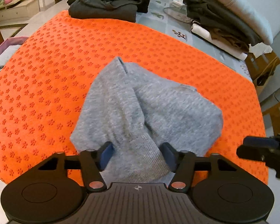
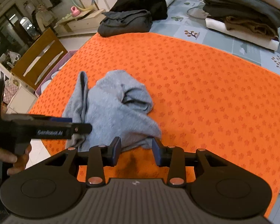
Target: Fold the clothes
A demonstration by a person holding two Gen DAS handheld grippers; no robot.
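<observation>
A: Why is the crumpled grey knitted garment (image 1: 140,108) bunched up near the front edge of the orange flower-patterned mat (image 1: 46,74) and not spread flat?

B: My guess is that it's only just been picked up for folding. It lies in a heap on the near-middle part of the mat, and its ribbed hem runs up between the blue pads of the left tongs (image 1: 138,155). Lifting by that hem would let the rest hang and open out.

A: So the left tongs hold it?

B: The hem sits between the two pads and fills the gap, so I judge they grip it at a medium spread. The left wrist view looks down and forward over the heap, so that hand is low, close to the near edge of the tabletop (image 2: 252,43).

A: And the right tongs (image 2: 136,153)?

B: Parted and holding nothing. They hover just right of the left tongs, pads at the garment's near right edge, apparently not closed on it. I'd say they're placed to take a second point along the hem.

A: The other clothes?

B: A folded dark grey garment (image 1: 102,7) rests at the far left end of the mat, and a stack of folded clothes (image 1: 224,24) sits far right on the tabletop, well clear.
</observation>
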